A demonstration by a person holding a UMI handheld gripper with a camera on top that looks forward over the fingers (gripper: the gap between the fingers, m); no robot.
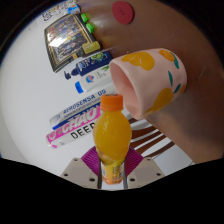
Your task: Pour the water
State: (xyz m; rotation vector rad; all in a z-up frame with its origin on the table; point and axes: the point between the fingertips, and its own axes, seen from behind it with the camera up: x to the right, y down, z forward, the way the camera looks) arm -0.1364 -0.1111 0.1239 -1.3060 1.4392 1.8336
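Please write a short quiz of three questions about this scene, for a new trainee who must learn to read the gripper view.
1. True or false: the orange bottle has its orange cap on.
2. The pink cup with yellow and green shapes is: A) upright on the table, B) tilted, its opening toward the bottle, C) between the fingers.
3. Fill in: the gripper is shut on the ____.

Key: 1 true. 2 B; the cup is above and beyond the bottle, and what holds it cannot be seen. 3 bottle; the pink pads press its lower part from both sides.
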